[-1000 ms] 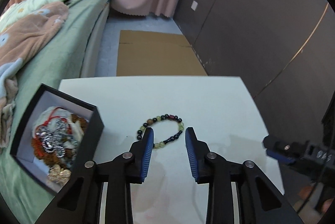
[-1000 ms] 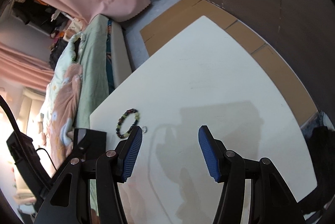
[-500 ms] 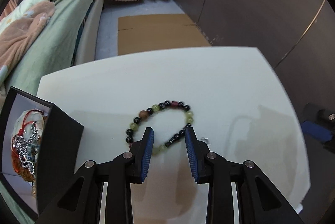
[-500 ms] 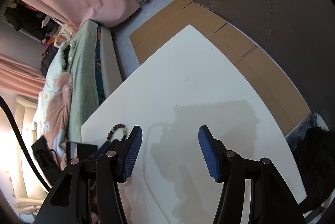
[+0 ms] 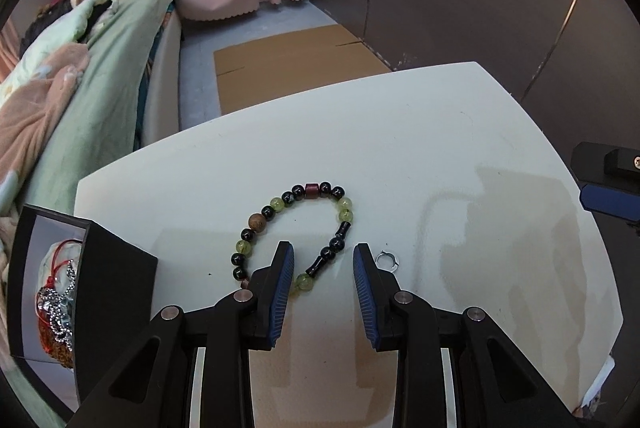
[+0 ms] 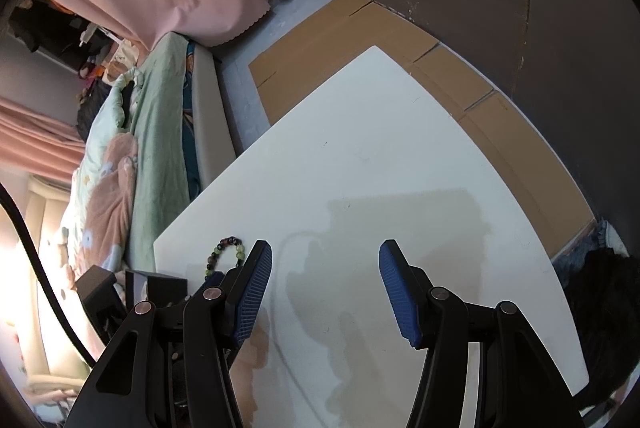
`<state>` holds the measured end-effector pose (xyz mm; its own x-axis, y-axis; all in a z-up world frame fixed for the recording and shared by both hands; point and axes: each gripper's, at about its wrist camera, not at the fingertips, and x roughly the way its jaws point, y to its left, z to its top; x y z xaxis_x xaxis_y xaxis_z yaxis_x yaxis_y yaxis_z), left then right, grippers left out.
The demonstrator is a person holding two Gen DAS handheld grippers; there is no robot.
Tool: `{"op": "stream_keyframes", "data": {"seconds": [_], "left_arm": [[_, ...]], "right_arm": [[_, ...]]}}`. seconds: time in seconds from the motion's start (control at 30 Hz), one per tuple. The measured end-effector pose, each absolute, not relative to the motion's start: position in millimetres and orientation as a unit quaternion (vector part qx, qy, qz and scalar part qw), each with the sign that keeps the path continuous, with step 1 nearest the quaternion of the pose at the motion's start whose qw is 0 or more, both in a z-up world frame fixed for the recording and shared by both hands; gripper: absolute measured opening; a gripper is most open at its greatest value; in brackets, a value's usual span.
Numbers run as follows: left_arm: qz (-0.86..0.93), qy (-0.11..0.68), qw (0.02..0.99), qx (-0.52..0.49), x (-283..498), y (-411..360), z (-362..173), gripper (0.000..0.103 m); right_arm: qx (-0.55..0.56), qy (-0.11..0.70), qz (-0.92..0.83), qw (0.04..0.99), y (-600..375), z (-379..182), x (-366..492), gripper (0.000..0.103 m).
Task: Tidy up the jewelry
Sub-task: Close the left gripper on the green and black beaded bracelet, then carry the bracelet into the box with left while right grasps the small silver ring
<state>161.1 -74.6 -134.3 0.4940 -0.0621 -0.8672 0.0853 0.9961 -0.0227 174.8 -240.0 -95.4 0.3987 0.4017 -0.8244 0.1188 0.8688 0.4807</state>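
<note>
The left gripper (image 5: 323,268) has dropped closer, its released fingers now straddling the bead bracelet's (image 5: 294,228) near side on the bench (image 5: 440,148), ready to grasp; the right gripper (image 6: 325,268) hangs released, empty.

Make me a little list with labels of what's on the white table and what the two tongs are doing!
table: white tabletop
bracelet: beaded loop of black, green and brown beads, lying flat on the table
ring: small silver metal ring, on the table beside the bracelet
box: open black jewelry box at the table's edge, holding a heap of jewelry
left tongs: open, blue pads either side of the bracelet's near part, not pressing it
right tongs: open, empty, over bare table
</note>
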Motion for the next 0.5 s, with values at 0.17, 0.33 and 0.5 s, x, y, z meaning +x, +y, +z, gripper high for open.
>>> {"op": "stream_keyframes", "data": {"seconds": [0.17,0.33,0.5], "left_arm": [[-0.031,0.5,0.866,-0.003,162,-67,-134,0.007],[-0.041,0.508,0.858,-0.063,160,-51,-130,0.007],[-0.047,0.487,0.866,-0.106,154,-38,-108,0.007]], "right_arm": [[0.232,0.544,0.086,0.802,-240,-96,173,0.056],[0.219,0.547,0.089,0.803,-237,-96,170,0.056],[0.214,0.552,0.101,0.799,-232,-99,168,0.056]]}}
